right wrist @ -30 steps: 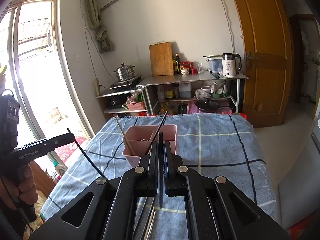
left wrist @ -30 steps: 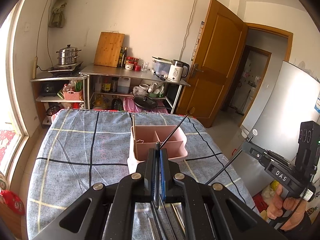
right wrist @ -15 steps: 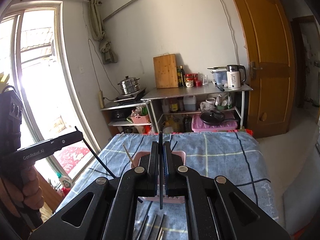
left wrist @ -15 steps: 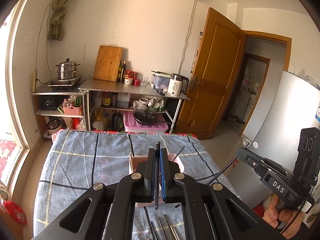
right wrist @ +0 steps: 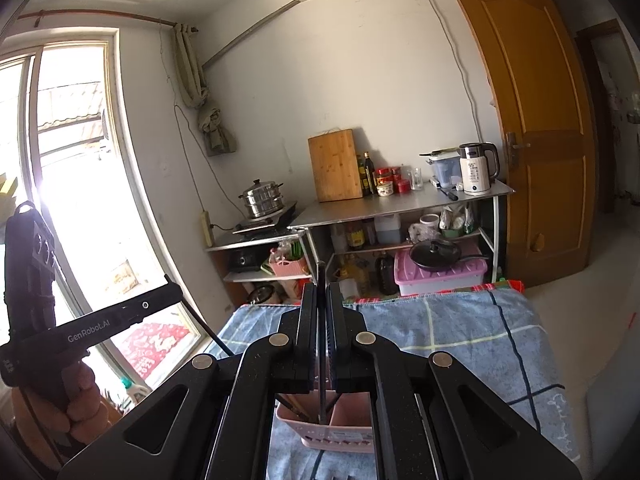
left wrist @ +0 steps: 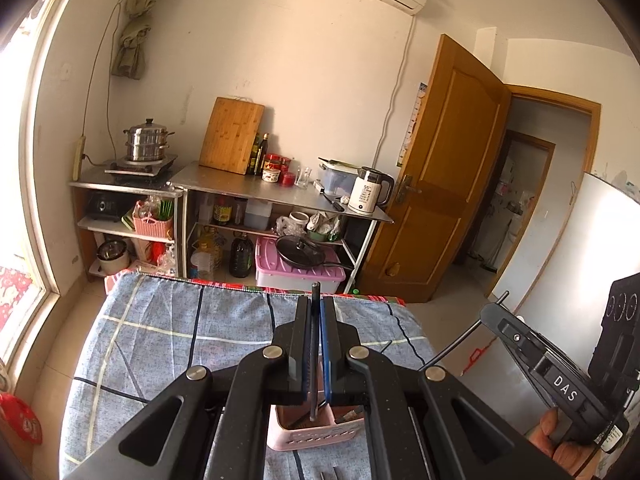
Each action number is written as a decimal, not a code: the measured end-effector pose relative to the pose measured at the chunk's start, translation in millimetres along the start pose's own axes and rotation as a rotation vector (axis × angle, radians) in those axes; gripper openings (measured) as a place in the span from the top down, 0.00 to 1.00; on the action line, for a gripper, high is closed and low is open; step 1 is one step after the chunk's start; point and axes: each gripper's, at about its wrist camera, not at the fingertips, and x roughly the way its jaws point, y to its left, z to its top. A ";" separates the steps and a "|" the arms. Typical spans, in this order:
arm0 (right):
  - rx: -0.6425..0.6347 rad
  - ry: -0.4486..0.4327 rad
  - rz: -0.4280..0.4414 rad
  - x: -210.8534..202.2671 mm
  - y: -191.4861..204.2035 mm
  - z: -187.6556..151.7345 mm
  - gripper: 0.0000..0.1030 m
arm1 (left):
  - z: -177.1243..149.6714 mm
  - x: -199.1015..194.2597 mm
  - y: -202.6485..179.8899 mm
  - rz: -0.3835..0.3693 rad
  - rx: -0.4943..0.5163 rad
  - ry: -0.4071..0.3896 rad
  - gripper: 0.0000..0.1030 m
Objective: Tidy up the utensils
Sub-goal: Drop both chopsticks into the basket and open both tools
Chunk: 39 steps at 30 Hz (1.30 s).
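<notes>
— What have I got in each tool?

— My left gripper (left wrist: pixel 315 340) is clamped on a thin dark chopstick (left wrist: pixel 315 292) that stands upright between the pads, its tip poking above them. My right gripper (right wrist: pixel 321 332) is pinched on another dark chopstick (right wrist: pixel 320 276) the same way.

— And the caddy?

— The pink utensil holder (left wrist: pixel 316 436) sits on the blue checked cloth (left wrist: pixel 160 344), right under both tools; each stick's lower end hangs over its compartments — which one, I can't tell. A few metal utensils (left wrist: pixel 328 474) lie on the cloth, just in front of the holder.
</notes>
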 end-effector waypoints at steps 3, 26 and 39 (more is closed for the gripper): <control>0.017 0.011 0.000 10.4 -3.6 -5.7 0.96 | -5.4 13.7 11.9 0.004 -0.035 0.017 0.96; 0.042 0.156 -0.026 38.8 -23.3 -45.0 0.84 | -48.5 44.9 40.5 0.075 -0.035 0.114 0.80; -0.022 0.147 -0.072 -29.2 -22.1 -89.8 0.84 | -108.8 -18.3 21.4 0.073 0.037 0.069 0.79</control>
